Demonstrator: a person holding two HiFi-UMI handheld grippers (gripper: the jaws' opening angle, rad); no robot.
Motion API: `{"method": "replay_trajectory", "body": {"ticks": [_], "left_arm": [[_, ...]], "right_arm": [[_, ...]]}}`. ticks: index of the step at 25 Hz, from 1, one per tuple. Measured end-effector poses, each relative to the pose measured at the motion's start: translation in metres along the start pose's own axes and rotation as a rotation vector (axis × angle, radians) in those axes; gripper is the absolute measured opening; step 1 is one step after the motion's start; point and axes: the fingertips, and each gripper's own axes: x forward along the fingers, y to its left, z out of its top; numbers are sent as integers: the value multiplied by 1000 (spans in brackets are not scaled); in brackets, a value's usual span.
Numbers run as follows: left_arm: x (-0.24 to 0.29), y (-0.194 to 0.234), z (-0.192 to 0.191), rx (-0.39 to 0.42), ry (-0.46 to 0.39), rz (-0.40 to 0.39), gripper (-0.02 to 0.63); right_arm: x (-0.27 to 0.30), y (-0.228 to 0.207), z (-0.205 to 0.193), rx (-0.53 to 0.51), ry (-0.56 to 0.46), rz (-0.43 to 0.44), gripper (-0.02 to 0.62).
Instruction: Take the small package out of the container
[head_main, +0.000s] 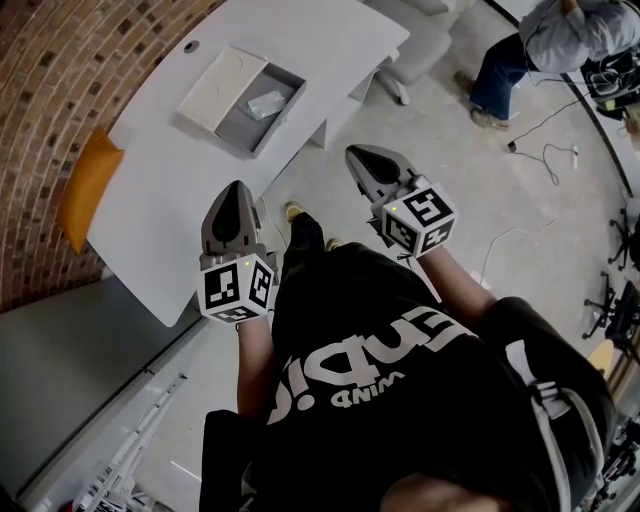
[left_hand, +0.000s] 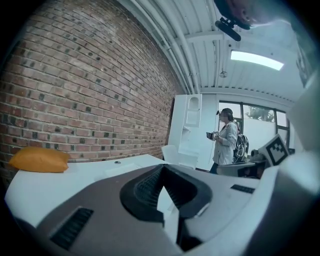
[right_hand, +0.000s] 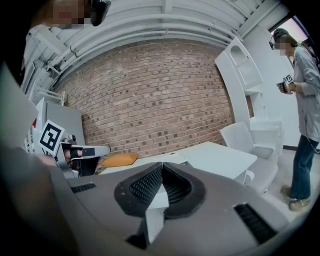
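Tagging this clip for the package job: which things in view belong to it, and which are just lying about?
Belongs: grey container; small package inside it; left tool and right tool, both shut and empty.
Lying about: orange cushion; white chair; person standing beyond.

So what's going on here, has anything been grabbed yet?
Nothing is held yet. A person stands at the near side of the white table with the left gripper and right gripper in front of the body, both with jaws together and empty. The small package lies in the open grey container, with a cream lid alongside. Neither gripper is over the container.
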Motion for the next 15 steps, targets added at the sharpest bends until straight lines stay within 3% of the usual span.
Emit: {"method": "replay_trajectory", "body": {"ticks": [15], "left_arm": [[61, 45, 18, 15, 27, -48, 8]], "right_arm": [[70, -11, 28, -16, -18, 1, 0]]}}
